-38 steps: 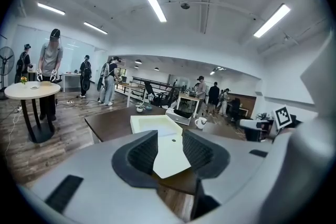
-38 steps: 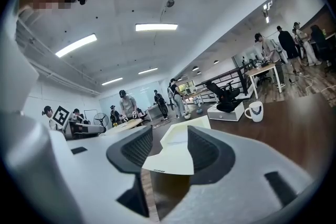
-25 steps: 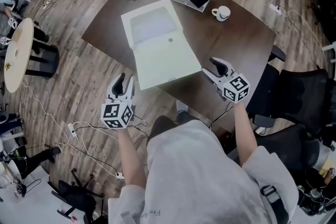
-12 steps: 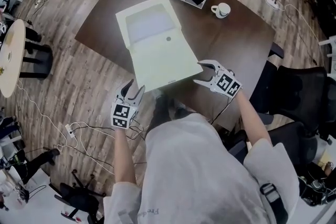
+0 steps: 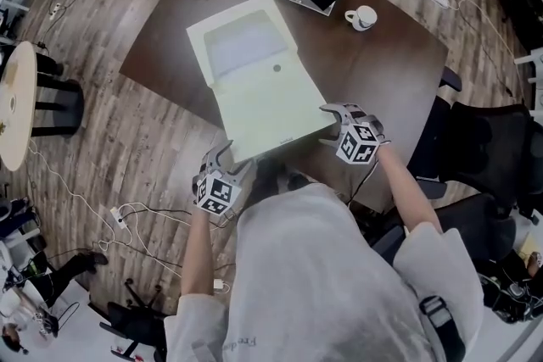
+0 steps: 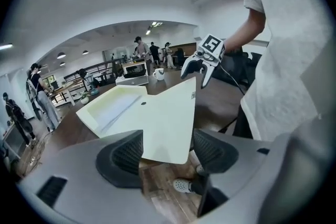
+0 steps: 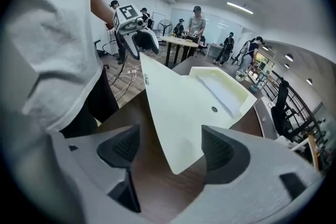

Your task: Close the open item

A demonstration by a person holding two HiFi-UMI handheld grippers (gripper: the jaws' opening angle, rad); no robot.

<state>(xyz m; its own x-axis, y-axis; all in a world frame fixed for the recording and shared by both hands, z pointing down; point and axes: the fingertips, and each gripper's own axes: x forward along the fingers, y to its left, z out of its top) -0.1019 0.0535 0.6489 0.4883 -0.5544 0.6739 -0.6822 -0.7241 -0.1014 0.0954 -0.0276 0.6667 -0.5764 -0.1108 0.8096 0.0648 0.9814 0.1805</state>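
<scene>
My left tongs (image 5: 223,155) and right tongs (image 5: 330,125) have just been opening and stand wide. Each frames a near lid corner of the open cream box (image 5: 254,89), ungripped, on the dark table (image 5: 386,64).

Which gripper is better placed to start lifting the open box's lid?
Probably the left gripper: both have just opened their jaws around lid corners; its corner overhangs the table, the one at the right gripper lies flat.

The pale box (image 5: 270,102) is looking matt and smooth, like card. The dark wooden table (image 5: 382,68) under the box is gleaming softly; the plank floor (image 5: 127,140) beyond the box is looking grainy.
</scene>
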